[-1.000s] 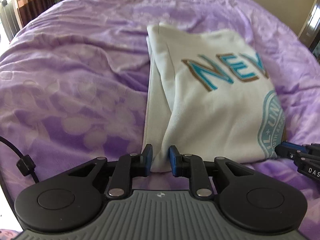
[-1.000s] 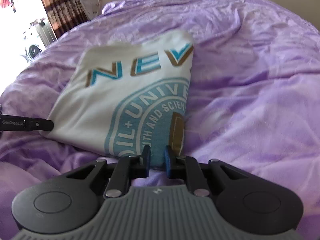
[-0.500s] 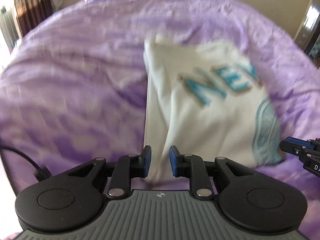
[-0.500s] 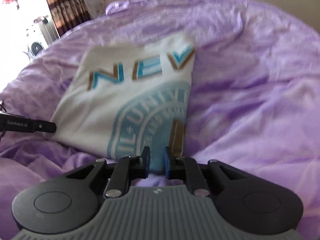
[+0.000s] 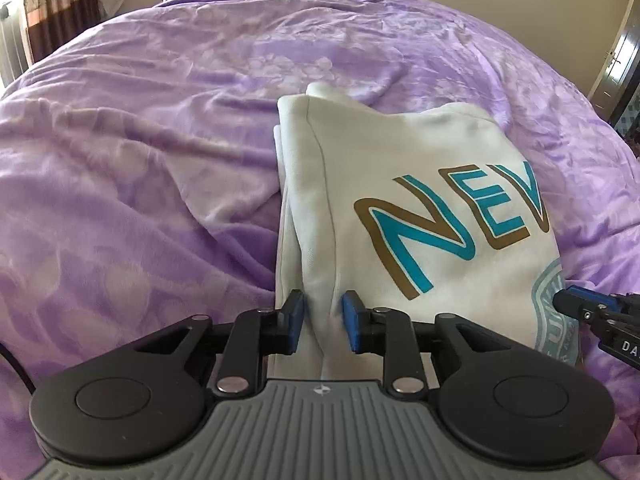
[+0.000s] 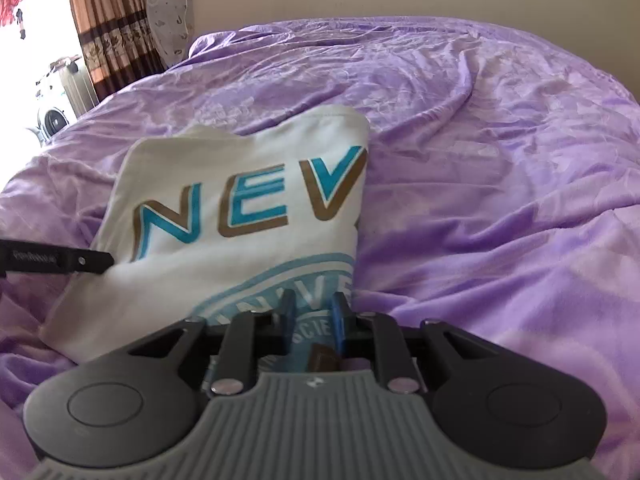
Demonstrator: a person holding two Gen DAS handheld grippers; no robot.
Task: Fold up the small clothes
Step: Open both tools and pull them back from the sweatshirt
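1. Looking along the left gripper [image 5: 322, 320]: its blue pads [image 5: 295, 316] pinch the near left folds of a cream shirt [image 5: 420, 208], which lies folded on a purple bedspread [image 5: 140, 168]. Teal and brown letters "NEV" face up. The right gripper [image 5: 560, 302] enters at the shirt's near right edge.
2. Right wrist view: right gripper [image 6: 312, 316] pinches the shirt [image 6: 240, 200] at its near right corner, cloth between the pads over a teal round print. The left gripper [image 6: 106, 260] touches the shirt's left edge. Bedspread [image 6: 500, 160] rumpled; curtain [image 6: 108, 20] far left.
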